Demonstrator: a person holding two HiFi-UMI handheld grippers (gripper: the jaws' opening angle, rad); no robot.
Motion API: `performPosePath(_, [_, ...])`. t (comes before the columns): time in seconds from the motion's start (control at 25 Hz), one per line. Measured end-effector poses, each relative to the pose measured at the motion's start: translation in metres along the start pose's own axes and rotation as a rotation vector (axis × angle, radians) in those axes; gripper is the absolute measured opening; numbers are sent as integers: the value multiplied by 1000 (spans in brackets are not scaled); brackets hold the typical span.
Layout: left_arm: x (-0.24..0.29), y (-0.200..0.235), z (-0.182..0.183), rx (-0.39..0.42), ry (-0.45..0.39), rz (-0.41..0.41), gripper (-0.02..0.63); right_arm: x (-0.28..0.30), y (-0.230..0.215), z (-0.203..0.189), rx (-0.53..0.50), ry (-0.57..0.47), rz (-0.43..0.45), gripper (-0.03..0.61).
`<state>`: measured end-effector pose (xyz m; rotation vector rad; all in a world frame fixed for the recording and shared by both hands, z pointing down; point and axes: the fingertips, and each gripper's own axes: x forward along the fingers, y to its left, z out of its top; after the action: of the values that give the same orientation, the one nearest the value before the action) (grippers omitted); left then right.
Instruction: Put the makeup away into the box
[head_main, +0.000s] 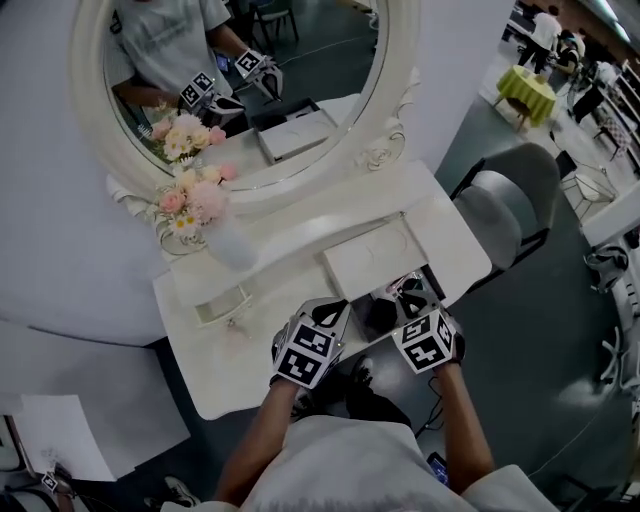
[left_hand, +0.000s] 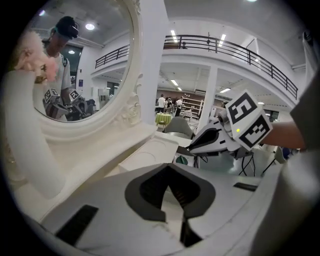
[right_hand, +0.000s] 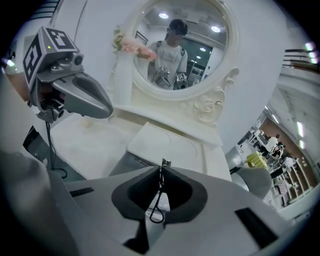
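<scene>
Right gripper (right_hand: 161, 169) clamps a thin metal makeup tool (right_hand: 158, 200); the closed white box (right_hand: 165, 142) lies just above its tips in frame, farther from the left gripper (left_hand: 172, 175), which is clenched empty

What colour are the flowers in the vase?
Pink and cream flowers, clearest in the head view.

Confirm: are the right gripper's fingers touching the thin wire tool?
Touching: the right gripper view shows the fingers pinched shut on the thin wire tool.
</scene>
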<state>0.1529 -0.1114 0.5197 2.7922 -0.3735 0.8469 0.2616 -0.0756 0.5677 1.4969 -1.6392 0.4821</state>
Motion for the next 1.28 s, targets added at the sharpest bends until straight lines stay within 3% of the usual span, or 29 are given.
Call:
performPosePath(0.2, [33,-9,8,13,30,-6,17,18,-44,-26,31,44,-24,26])
performPosePath(0.44, [60,1,11,-15,69,34,17,47,-72,-39,4,74,20,26])
performPosePath(0.72, [70,13,4,-60,99,86,17,76,-74,-58,-67,133,89,26])
performPosePath(1.04, [62,22,-6,-86,113,118,17,85,-70,-60,-36,146,128,43])
performPosePath(1.28, [50,24,-13,-93,112,116,17,83,-61,-72,-51,210,157,51])
